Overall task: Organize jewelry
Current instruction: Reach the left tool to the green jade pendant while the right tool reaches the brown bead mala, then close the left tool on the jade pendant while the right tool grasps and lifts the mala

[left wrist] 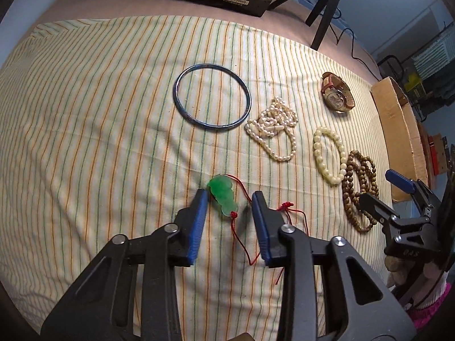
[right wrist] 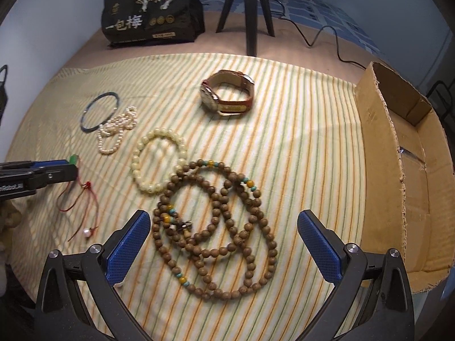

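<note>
A green jade pendant (left wrist: 222, 197) on a red cord (left wrist: 250, 255) lies on the striped cloth between the fingers of my open left gripper (left wrist: 231, 197), not clamped. My open right gripper (right wrist: 223, 221) hovers over a long brown wooden bead string (right wrist: 216, 227), its fingers on either side. Farther off lie a cream bead bracelet (right wrist: 159, 164), a white pearl necklace (left wrist: 274, 130), a dark blue bangle (left wrist: 213, 96) and a brown-strap watch (right wrist: 227, 96). The left gripper also shows in the right wrist view (right wrist: 68, 167).
An open cardboard box (right wrist: 398, 176) stands at the cloth's right edge. A black snack bag (right wrist: 150, 14) and a black tripod (right wrist: 250, 8) with a cable stand at the back. The striped cloth (left wrist: 85, 142) covers the table.
</note>
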